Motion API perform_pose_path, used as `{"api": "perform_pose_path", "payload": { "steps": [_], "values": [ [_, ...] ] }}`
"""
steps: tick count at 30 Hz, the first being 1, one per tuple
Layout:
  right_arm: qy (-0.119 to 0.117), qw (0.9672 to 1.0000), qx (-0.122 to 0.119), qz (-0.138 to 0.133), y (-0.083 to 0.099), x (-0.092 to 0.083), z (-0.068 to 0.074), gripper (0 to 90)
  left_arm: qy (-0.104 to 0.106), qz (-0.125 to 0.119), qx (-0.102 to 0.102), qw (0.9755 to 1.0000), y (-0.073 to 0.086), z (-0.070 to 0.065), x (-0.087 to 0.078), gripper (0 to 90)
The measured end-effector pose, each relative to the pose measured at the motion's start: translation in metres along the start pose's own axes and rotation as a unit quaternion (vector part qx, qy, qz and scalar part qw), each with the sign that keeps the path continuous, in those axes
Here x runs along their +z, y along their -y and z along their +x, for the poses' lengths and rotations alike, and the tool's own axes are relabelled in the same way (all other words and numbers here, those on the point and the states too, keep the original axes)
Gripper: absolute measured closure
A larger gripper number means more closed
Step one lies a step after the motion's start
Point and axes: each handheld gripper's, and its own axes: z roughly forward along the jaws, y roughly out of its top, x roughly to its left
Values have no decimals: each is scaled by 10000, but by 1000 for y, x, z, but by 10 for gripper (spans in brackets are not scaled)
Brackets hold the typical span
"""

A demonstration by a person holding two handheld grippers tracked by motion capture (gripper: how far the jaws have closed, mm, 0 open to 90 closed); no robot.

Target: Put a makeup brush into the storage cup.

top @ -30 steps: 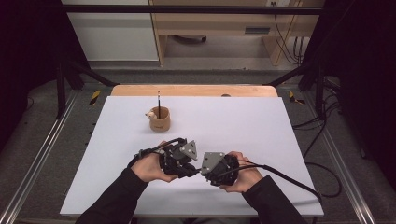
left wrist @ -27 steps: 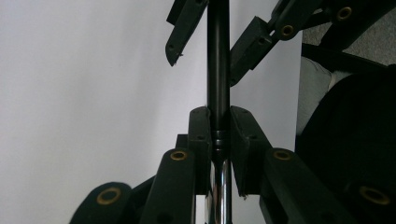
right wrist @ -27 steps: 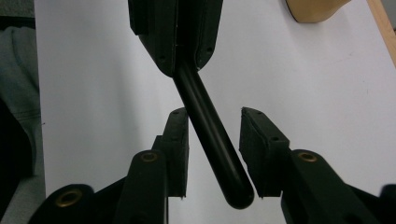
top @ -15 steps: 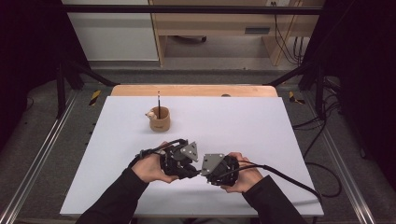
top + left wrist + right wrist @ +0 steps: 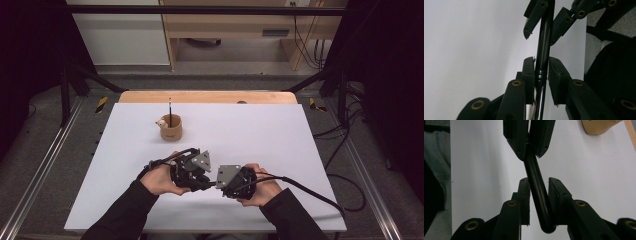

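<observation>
A black pen (image 5: 544, 37) with a silver section runs between my two grippers, which face each other tip to tip low over the white table (image 5: 260, 135). My left gripper (image 5: 541, 62) is shut on the pen near its silver band; in the high view it (image 5: 208, 183) sits left of centre. My right gripper (image 5: 539, 182) stands open around the pen's rounded black end (image 5: 541, 205), which crosses its jaws at a slant with small gaps. The high view puts the right gripper (image 5: 217, 184) just right of the left one.
A wooden cup (image 5: 170, 129) with a thin dark pen standing in it sits toward the back left of the table; its base shows in the right gripper view (image 5: 599, 126). Cables trail from both grippers toward the right edge.
</observation>
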Motion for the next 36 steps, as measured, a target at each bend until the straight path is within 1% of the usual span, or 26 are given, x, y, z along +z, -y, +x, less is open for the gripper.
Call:
{"api": "perform_pose_path", "payload": {
  "steps": [1, 2, 5, 6, 8, 11, 16, 17, 21, 23, 25, 26, 27, 28, 32, 36],
  "values": [
    [18, 10000, 6, -2, 0, 0, 0, 729, -4, 11, 10, 10000, 0, 0, 0, 749],
    [-34, 10000, -2, 8, 0, 0, 0, 735, -14, 1, 8, 10000, 0, 0, 0, 745],
    [-52, 10000, -8, -22, 0, 0, 0, 751, -40, -1, 11, 10000, 1, 1, -1, 731],
    [-69, 10000, 30, -31, 0, 0, 0, 758, -45, -10, 12, 10000, 1, 1, -1, 726],
    [-107, 9999, -14, -43, 0, 0, 0, 768, -67, -9, 31, 10000, 1, 1, -1, 717],
    [-200, 9998, -18, -76, 0, 0, 1, 789, -101, -14, 47, 9999, 1, 2, -2, 693],
    [-249, 9996, 76, -59, 0, 0, 1, 792, -165, -43, 51, 9998, 2, 2, -1, 679],
    [-218, 9997, 73, -48, 0, 1, 0, 793, -184, -76, 43, 9998, 3, 2, -2, 665],
    [-223, 9997, 133, -3, 1, 1, -1, 792, -319, -185, -44, 9993, 7, 5, -6, 599],
    [-193, 9996, 187, -2, 1, 1, -2, 792, -392, -260, -96, 9988, 9, 7, -9, 551],
    [-179, 9997, 168, -12, 1, 1, -4, 792, -474, -390, -179, 9980, 12, 8, -13, 508],
    [-167, 9997, 204, -7, 1, 1, -4, 792, -524, -411, -174, 9976, 14, 10, -15, 481],
    [-165, 9996, 244, 7, 1, 1, -5, 792, -550, -484, -237, 9970, 15, 10, -17, 471],
    [-149, 9996, 253, 5, 1, 1, -5, 792, -598, -532, -233, 9965, 17, 11, -19, 458],
    [-142, 9995, 290, 11, 3, 1, -8, 793, -754, -742, -379, 9937, 23, 14, -26, 394],
    [-121, 9991, 410, 58, 4, 0, -9, 792, -879, -915, -524, 9905, 31, 17, -32, 345]
  ]
}}
